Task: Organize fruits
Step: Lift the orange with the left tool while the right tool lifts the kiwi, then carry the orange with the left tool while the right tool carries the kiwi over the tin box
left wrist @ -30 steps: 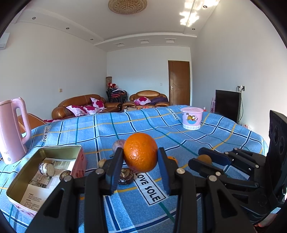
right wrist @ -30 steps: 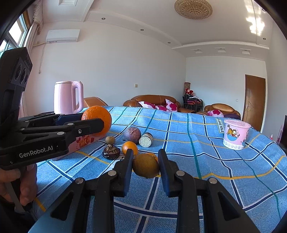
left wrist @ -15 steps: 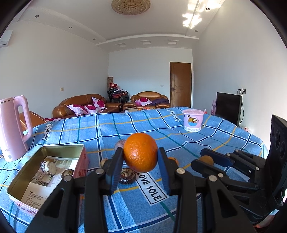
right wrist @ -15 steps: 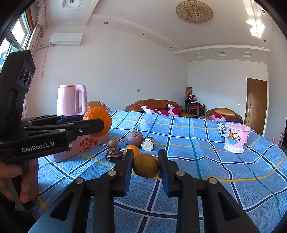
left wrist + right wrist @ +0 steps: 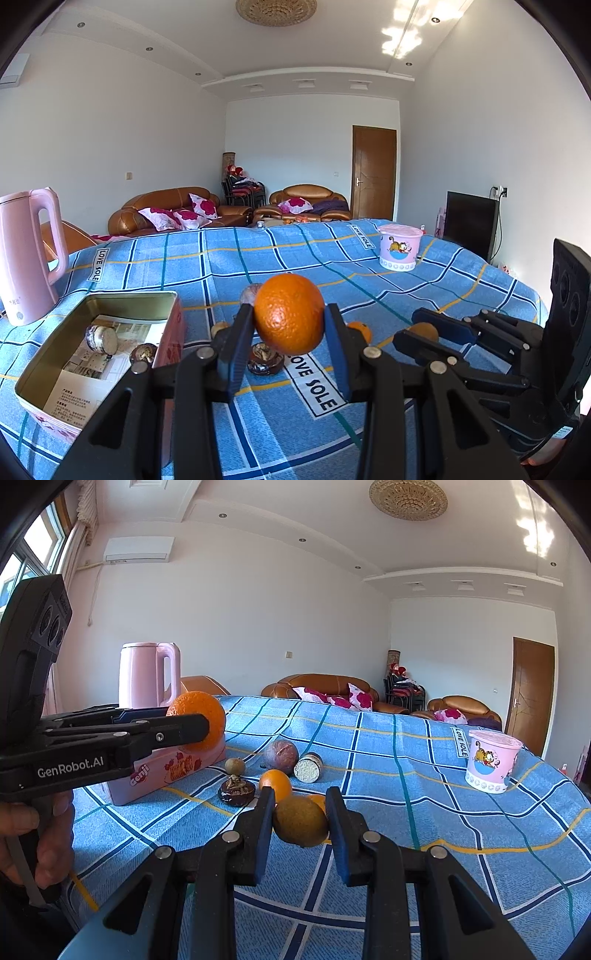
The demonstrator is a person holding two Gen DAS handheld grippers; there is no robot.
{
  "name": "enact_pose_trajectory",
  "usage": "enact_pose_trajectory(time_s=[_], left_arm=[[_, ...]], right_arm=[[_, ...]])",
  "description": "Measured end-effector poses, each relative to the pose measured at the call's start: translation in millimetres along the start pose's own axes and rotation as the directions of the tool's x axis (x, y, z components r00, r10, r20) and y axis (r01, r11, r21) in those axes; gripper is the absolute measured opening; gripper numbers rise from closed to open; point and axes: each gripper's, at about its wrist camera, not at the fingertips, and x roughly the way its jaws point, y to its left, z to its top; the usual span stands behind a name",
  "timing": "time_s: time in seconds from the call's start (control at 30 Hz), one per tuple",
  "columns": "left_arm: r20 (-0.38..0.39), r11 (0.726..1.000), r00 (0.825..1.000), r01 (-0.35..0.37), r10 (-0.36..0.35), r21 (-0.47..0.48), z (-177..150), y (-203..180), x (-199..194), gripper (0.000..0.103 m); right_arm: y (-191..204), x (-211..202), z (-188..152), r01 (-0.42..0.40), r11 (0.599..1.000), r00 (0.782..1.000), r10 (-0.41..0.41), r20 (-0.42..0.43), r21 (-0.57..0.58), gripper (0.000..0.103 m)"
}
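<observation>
My left gripper (image 5: 290, 325) is shut on a large orange (image 5: 289, 313), held in the air to the right of the open pink tin (image 5: 55, 354). The same orange (image 5: 197, 720) shows in the right wrist view, beside the tin (image 5: 147, 775). My right gripper (image 5: 300, 812) is shut on a brown-green round fruit (image 5: 300, 823), lifted just above the blue checked cloth. On the cloth lie a small orange (image 5: 275, 783), a purple round fruit (image 5: 281, 755), a small brown fruit (image 5: 235, 765) and a dark opened fruit (image 5: 236, 792). The tin holds a leaflet and two small items.
A pink kettle (image 5: 26, 254) stands left of the tin. A pink lidded cup (image 5: 400, 248) sits at the far right of the cloth. A small round jar (image 5: 308, 767) lies on its side by the purple fruit. A person's hand (image 5: 22, 834) holds the left gripper's handle.
</observation>
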Motion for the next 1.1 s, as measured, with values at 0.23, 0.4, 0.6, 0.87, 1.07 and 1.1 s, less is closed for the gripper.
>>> enact_pose_trajectory(time_s=[0.23, 0.4, 0.6, 0.87, 1.07, 1.1], left_arm=[[-0.008, 1.0, 1.0, -0.012, 0.012, -0.012, 2, 6, -4, 0.04], [-0.018, 0.999, 0.999, -0.032, 0.032, -0.034, 5, 18, -6, 0.04], [-0.026, 0.996, 0.998, -0.067, 0.065, -0.054, 8, 34, -12, 0.04], [-0.03, 0.987, 0.991, -0.132, 0.129, -0.089, 12, 62, -21, 0.04], [-0.056, 0.98, 0.985, -0.166, 0.161, -0.113, 10, 82, -22, 0.04], [-0.057, 0.978, 0.984, -0.172, 0.167, -0.114, 10, 85, -23, 0.04]], right_arm=[[6, -2, 13, -0.003, 0.999, 1.0, 0.003, 0.008, -0.036, 0.03], [10, -2, 29, -0.034, 0.999, 0.999, 0.035, 0.014, -0.037, 0.03], [17, 2, 52, -0.082, 0.996, 0.996, 0.082, 0.017, -0.035, 0.03], [35, 14, 80, -0.14, 0.988, 0.99, 0.14, 0.006, -0.06, 0.03], [55, 27, 96, -0.176, 0.98, 0.984, 0.177, 0.003, -0.096, 0.03], [58, 29, 100, -0.181, 0.978, 0.983, 0.182, 0.004, -0.103, 0.03]])
